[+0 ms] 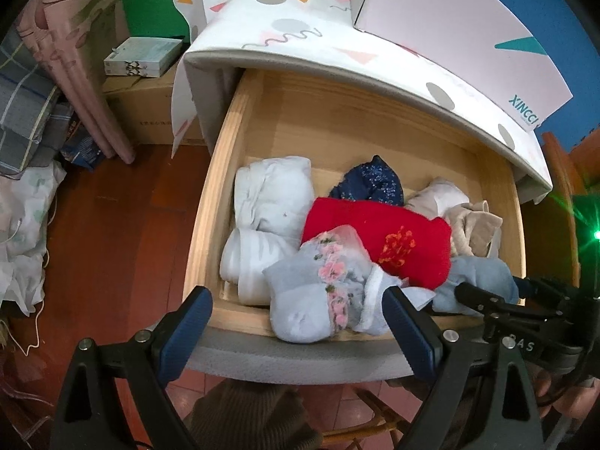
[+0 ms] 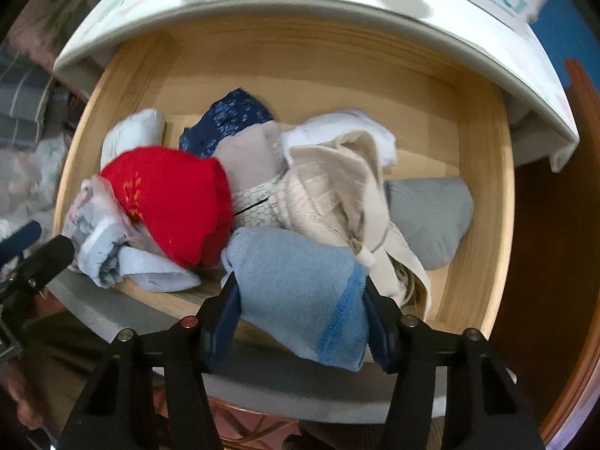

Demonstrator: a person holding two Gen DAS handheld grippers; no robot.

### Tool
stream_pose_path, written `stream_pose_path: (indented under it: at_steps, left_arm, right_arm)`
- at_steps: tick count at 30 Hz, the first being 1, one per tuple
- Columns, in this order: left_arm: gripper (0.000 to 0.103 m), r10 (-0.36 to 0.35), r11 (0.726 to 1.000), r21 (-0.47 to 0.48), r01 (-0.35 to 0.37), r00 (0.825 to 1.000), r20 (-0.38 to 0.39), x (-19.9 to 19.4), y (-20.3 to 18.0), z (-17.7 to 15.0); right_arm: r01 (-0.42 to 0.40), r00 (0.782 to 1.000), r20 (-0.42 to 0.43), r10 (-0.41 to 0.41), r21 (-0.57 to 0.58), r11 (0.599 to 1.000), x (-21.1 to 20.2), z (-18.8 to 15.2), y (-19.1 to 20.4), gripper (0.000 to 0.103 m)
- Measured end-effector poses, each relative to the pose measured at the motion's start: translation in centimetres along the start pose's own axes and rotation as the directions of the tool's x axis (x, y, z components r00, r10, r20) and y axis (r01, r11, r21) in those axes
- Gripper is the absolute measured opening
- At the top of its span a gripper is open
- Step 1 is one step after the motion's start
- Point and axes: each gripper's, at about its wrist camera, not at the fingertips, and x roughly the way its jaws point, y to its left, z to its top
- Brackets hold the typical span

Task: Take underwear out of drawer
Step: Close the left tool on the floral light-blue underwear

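Inside open wooden drawer (image 2: 483, 172): right tongs (image 2: 302, 313) clamped on light-blue folded fabric underwear (image 2: 296, 285); left tongs (image 1: 296, 317) spread wide, straddling pale-blue floral lace underwear (image 1: 318, 292), gripping nothing.

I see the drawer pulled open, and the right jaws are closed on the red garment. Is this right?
Not quite. The drawer is open, but the right wrist view shows the right gripper closed on the light blue garment; the red garment lies untouched beside it.
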Motion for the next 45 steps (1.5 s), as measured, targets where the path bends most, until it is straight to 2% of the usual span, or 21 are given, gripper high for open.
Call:
stream_pose_path:
  at_steps: [5, 9, 13, 16, 19, 23, 24, 26, 28, 32, 35, 40, 43, 45]
  left_arm:
    - [0.095, -0.014, 1.000, 0.021, 0.015, 0.999, -0.039, -0.1, -0.5, 1.1]
    - [0.095, 0.009, 0.998, 0.062, -0.006, 0.999, -0.046, 0.3, -1.6, 1.2]
    - [0.095, 0.045, 0.993, 0.109, -0.036, 0.996, -0.080, 1.7, -2.9, 0.9]
    - [0.095, 0.073, 0.989, 0.133, -0.059, 0.992, -0.101, 3.1, -3.5, 0.5]
    - [0.095, 0.080, 0.990, 0.124, -0.064, 0.988, -0.130, 4.3, -3.5, 0.3]
    - [0.094, 0.048, 0.995, 0.096, -0.034, 0.987, -0.153, 5.1, -3.2, 0.3]
    - [0.092, 0.039, 0.996, 0.091, -0.025, 0.987, -0.154, 5.1, -3.2, 0.4]
    - [0.074, 0.029, 0.996, 0.087, -0.016, 0.988, -0.151, 5.0, -3.2, 0.4]
    - [0.061, 0.029, 0.996, 0.089, -0.016, 0.988, -0.155, 5.2, -3.2, 0.3]
    - [0.043, 0.017, 0.996, 0.089, -0.005, 0.990, -0.137, 4.9, -3.1, 0.2]
    - [0.035, 0.022, 0.995, 0.100, -0.011, 0.993, -0.116, 4.3, -3.1, 0.2]
    - [0.034, -0.003, 0.995, 0.094, 0.013, 0.994, -0.108, 3.6, -3.3, 0.4]
    - [0.033, -0.016, 0.995, 0.092, 0.026, 0.995, -0.103, 3.0, -3.3, 0.3]
    - [0.033, -0.019, 0.995, 0.092, 0.029, 0.995, -0.100, 2.6, -3.2, 0.3]
  right_arm:
    - [-0.029, 0.999, 0.023, 0.028, 0.045, 0.999, -0.9, 0.1, -2.2, 0.054]
    - [-0.027, 0.999, 0.043, 0.024, 0.071, 0.997, -1.9, 0.2, -3.3, 0.053]
    - [0.018, 0.998, 0.058, -0.022, 0.077, 0.997, -2.7, 0.6, -4.3, 0.053]
    - [-0.013, 0.999, 0.033, 0.010, 0.105, 0.994, -2.3, 0.5, -5.3, 0.053]
    - [-0.036, 0.999, 0.031, 0.033, 0.120, 0.992, -2.1, 0.1, -5.4, 0.053]
    - [-0.058, 0.998, 0.033, 0.054, 0.120, 0.991, -1.7, 0.2, -5.4, 0.054]
    - [-0.061, 0.998, 0.035, 0.057, 0.120, 0.991, -1.6, 0.1, -5.3, 0.055]
    - [-0.075, 0.997, 0.039, 0.070, 0.125, 0.989, -1.5, 0.1, -5.5, 0.056]
    - [-0.090, 0.995, 0.041, 0.086, 0.130, 0.987, -1.4, 0.0, -5.7, 0.057]
    - [-0.101, 0.995, 0.037, 0.097, 0.128, 0.987, -1.2, -0.1, -5.7, 0.060]
    - [-0.089, 0.996, 0.034, 0.085, 0.117, 0.989, -1.5, -0.2, -5.5, 0.061]
    - [-0.064, 0.998, 0.012, 0.063, 0.108, 0.992, -1.1, -0.1, -5.2, 0.065]
    - [-0.064, 0.998, 0.005, 0.064, 0.108, 0.992, -0.7, -0.1, -5.0, 0.065]
    - [-0.069, 0.998, 0.005, 0.069, 0.108, 0.992, -0.5, -0.2, -5.0, 0.062]
